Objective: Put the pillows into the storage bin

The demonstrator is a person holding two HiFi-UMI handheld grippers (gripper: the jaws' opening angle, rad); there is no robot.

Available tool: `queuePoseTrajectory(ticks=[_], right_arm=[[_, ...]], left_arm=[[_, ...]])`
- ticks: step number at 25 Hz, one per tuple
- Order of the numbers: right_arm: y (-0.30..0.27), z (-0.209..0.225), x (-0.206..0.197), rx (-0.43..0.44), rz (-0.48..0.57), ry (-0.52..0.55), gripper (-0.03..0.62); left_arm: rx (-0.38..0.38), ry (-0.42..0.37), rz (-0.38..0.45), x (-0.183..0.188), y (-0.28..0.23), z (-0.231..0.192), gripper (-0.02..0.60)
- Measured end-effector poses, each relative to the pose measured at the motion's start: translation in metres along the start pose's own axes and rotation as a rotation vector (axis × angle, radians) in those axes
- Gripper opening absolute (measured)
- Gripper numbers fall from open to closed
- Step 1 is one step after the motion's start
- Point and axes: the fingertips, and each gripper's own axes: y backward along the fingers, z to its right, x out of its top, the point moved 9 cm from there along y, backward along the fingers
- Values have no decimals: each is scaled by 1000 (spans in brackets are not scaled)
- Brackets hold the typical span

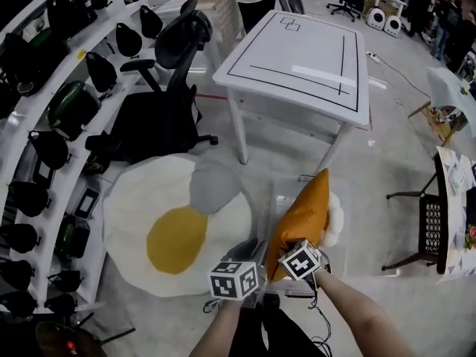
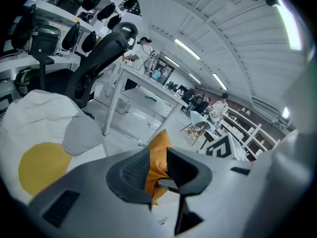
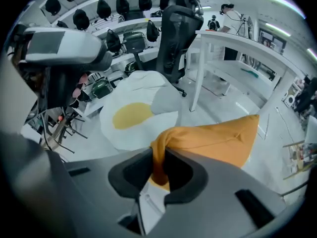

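You are holding an orange pillow [image 1: 305, 214] with both grippers over a clear storage bin [image 1: 282, 192] that is standing on the floor in front of a white table [image 1: 297, 58]. The pillow is standing on end, its top corner pointing toward the bin's far edge and its lower part sitting within the bin's walls; whether it is touching the bottom cannot be made out.

The left gripper [image 1: 253, 251] is gripping the pillow's near end, its jaws partly closed and pinching a fold of orange cloth. The right gripper [image 1: 288, 248], just beside it, is pointing steeply down, its jaws narrow and squeezing a bunched corner of the same pillow.

Something white and fluffy [image 1: 336, 216] is showing against the pillow's right side, by the bin's right wall.

To the left of the bin, a large fried-egg cushion [image 1: 141, 207] is lying flat on the floor, and a round grey pillow [image 1: 214, 188] is resting on its far edge, close to the bin's left wall. A black office chair [image 1: 171, 88] is standing beyond them, by the table's left corner.
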Motion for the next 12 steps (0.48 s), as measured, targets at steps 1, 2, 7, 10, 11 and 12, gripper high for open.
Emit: queuePoseTrajectory(ticks=[1, 2, 7, 10, 11, 12], right_arm=[[-2, -5, 2, 1, 0, 2, 66], [-5, -8, 3, 4, 5, -3, 70], [-1, -18, 4, 37, 66, -61, 99], [12, -19, 4, 76, 124, -117, 122], [13, -18, 2, 89, 146, -143, 127], [15, -16, 0, 97, 168, -168, 129]], left_arm=[[6, 3, 1, 0, 2, -4, 101], [12, 7, 1, -1, 4, -7, 101], [35, 10, 0, -2, 14, -21, 101], [40, 15, -1, -3, 16, -22, 101], [40, 14, -1, -3, 16, -21, 101], [39, 12, -3, -3, 16, -19, 101]])
